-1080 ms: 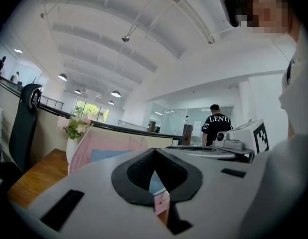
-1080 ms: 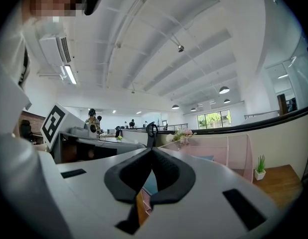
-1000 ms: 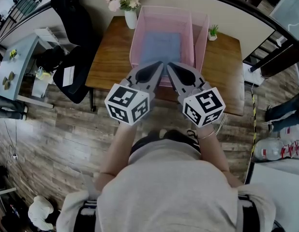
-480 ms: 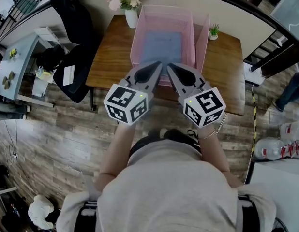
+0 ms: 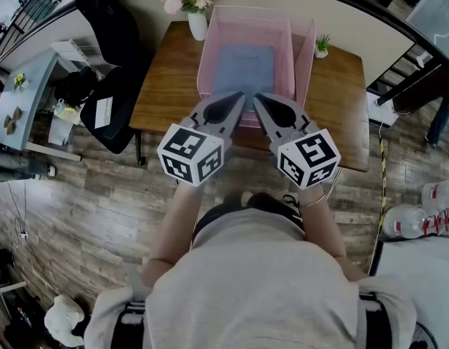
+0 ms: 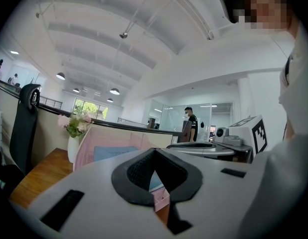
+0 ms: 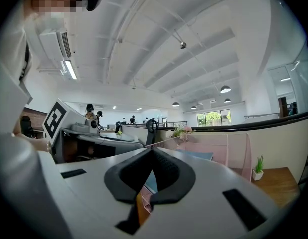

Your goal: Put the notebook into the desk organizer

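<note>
A pink mesh desk organizer (image 5: pixel 207 49) stands on the wooden table (image 5: pixel 163 86), and a blue notebook (image 5: pixel 243 67) lies flat inside it. My left gripper (image 5: pixel 243 95) and right gripper (image 5: pixel 257 97) hover side by side at the table's near edge, their tips close together just in front of the organizer. Both are shut with nothing between the jaws. In the left gripper view the gripper (image 6: pixel 154 151) points level at the organizer (image 6: pixel 86 146) and the notebook (image 6: pixel 114 152). From the right gripper view, the gripper (image 7: pixel 152 150) faces the organizer (image 7: pixel 229 151) and the notebook (image 7: pixel 199 155).
A white vase of flowers (image 5: pixel 195 20) stands at the table's back left, a small potted plant (image 5: pixel 321 47) at the back right. A black office chair (image 5: pixel 112 100) sits left of the table. Water bottles (image 5: pixel 410 220) lie on the floor to the right.
Both grippers hold still. A person's legs at the right edge of the head view have moved further back.
</note>
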A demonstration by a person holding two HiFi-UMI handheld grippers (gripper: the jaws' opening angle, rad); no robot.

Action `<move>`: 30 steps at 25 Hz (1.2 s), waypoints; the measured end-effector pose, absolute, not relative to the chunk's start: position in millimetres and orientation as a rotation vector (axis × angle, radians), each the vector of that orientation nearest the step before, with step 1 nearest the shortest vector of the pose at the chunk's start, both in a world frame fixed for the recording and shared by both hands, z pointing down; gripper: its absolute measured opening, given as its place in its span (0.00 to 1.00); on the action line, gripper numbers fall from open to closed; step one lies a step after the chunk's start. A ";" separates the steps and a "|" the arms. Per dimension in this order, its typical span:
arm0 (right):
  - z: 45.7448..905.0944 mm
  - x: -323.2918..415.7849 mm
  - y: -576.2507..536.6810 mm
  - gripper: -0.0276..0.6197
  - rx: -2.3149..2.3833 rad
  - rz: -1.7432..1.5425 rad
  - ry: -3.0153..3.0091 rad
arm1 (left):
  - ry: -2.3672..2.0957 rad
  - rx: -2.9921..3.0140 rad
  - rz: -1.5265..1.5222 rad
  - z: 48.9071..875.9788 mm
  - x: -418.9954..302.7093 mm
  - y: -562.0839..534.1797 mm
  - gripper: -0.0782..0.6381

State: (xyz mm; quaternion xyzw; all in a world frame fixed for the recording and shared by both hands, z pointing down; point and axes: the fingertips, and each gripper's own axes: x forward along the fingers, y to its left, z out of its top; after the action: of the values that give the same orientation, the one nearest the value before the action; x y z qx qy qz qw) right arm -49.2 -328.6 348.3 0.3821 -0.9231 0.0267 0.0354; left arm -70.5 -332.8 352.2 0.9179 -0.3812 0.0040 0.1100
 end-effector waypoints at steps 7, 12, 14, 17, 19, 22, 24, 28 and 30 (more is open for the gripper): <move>349.3 -51.9 -327.9 0.06 1.157 0.082 -2.834 | -1.128 2.689 0.027 357.0 -74.1 -335.2 0.13; 350.0 -53.7 -326.9 0.06 1.156 0.083 -2.832 | -1.099 2.715 0.040 355.8 -70.6 -332.4 0.13; 350.3 -53.0 -327.1 0.06 1.160 0.084 -2.829 | -1.094 2.722 0.052 356.2 -69.0 -332.5 0.13; 350.6 -52.8 -326.5 0.06 1.162 0.096 -2.834 | -1.089 2.728 0.064 356.8 -67.7 -332.2 0.13; 351.1 -54.7 -326.4 0.06 1.159 0.103 -2.835 | -1.090 2.726 0.072 357.1 -68.7 -332.3 0.13; 353.2 -56.2 -325.7 0.06 1.158 0.109 -2.830 | -1.089 2.714 0.067 358.0 -70.7 -332.6 0.13; 353.9 -56.1 -325.6 0.06 1.161 0.111 -2.830 | -1.092 2.709 0.068 358.8 -71.9 -333.2 0.13; 353.5 -56.3 -325.1 0.06 1.163 0.110 -2.830 | -1.089 2.711 0.085 361.6 -72.1 -333.5 0.13; 353.9 -55.3 -325.6 0.06 1.168 0.108 -2.825 | -1.092 2.707 0.089 362.5 -71.9 -334.1 0.13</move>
State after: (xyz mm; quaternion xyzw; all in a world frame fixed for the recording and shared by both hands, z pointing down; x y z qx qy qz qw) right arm -55.3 -325.6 353.9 0.3815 -0.9228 0.0354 0.0411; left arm -71.9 -334.1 362.5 0.9213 -0.3717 0.0302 0.1102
